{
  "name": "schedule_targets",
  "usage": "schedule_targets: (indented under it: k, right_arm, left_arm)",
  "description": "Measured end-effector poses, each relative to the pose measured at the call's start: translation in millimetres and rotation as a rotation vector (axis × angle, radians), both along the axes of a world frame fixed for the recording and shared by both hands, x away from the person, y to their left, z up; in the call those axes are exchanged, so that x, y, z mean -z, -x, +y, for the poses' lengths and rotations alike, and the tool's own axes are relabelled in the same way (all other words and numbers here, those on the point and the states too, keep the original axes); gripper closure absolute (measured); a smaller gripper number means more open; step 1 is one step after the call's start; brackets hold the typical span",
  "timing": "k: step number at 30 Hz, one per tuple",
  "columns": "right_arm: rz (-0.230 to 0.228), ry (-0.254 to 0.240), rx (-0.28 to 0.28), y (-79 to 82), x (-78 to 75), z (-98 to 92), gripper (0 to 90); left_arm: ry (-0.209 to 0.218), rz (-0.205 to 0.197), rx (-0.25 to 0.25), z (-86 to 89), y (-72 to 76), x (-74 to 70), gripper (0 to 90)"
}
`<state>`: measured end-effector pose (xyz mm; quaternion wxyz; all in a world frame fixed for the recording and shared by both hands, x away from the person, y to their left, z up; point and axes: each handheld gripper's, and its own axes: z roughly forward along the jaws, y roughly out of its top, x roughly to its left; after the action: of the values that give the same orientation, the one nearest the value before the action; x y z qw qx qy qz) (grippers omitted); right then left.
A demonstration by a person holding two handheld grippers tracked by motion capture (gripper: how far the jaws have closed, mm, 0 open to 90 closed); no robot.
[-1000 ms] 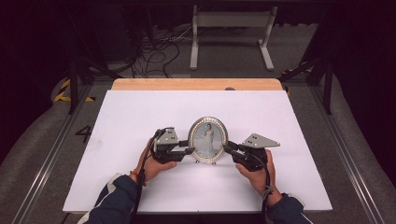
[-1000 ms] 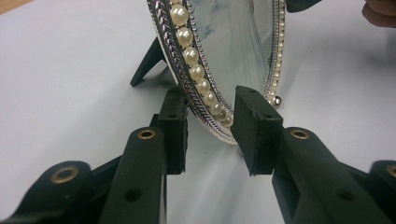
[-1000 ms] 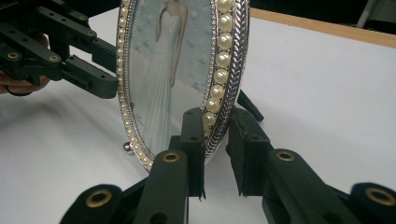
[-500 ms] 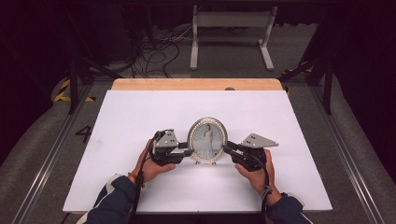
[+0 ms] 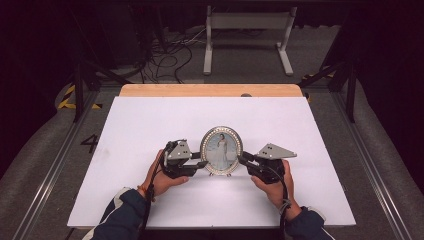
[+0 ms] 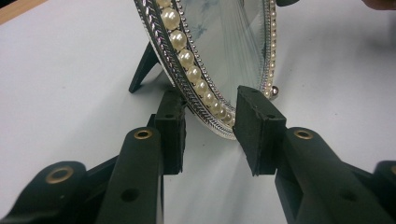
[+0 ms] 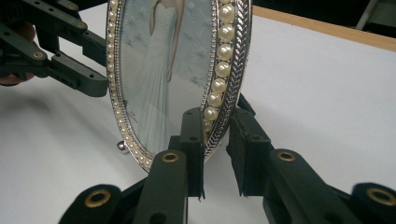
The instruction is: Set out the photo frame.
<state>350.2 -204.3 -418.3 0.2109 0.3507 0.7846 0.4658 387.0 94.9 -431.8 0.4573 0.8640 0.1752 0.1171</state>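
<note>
An oval silver photo frame (image 5: pixel 221 150) edged with pearls stands upright near the front middle of the white table, showing a figure in a white dress (image 7: pixel 163 70). My left gripper (image 5: pixel 202 164) straddles its left rim (image 6: pixel 205 93). Its jaws have just been opening: the rim sits between them, and a gap shows at the pad (image 6: pixel 257 126) on the glass side. My right gripper (image 5: pixel 242 160) is shut on the right rim (image 7: pixel 224 70), one pad (image 7: pixel 192 140) on the glass face, the other behind. The frame's black back leg (image 6: pixel 142 67) rests on the table.
The white table top (image 5: pixel 150 125) spreads wide around the frame, with a wooden strip (image 5: pixel 210 90) along its far edge. Beyond it are loose cables (image 5: pixel 165 55) and a grey metal stand (image 5: pixel 245 25) on the floor. Metal rails (image 5: pixel 50 170) run along both sides.
</note>
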Motion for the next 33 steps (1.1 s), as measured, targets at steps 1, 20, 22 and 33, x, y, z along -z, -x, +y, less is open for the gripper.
schedule_targets:
  k: [1,20,22,33]
  right_arm:
    - [-0.003,0.006,-0.001,0.4,-0.2,0.2,75.5]
    - [-0.053,0.108,-0.013,5.0,-4.9,1.2,49.8]
    - [-0.053,0.12,-0.004,4.7,-4.5,1.0,44.4]
    - [-0.03,0.13,0.005,3.2,-1.7,-1.2,28.9]
  left_arm:
    - [0.003,-0.002,-0.005,0.4,0.8,-0.6,63.1]
    - [-0.036,-0.075,-0.068,5.2,12.1,-7.4,41.4]
    - [-0.045,-0.075,-0.073,5.6,11.9,-7.2,35.5]
    - [-0.065,-0.061,-0.107,7.9,11.9,-4.0,14.5]
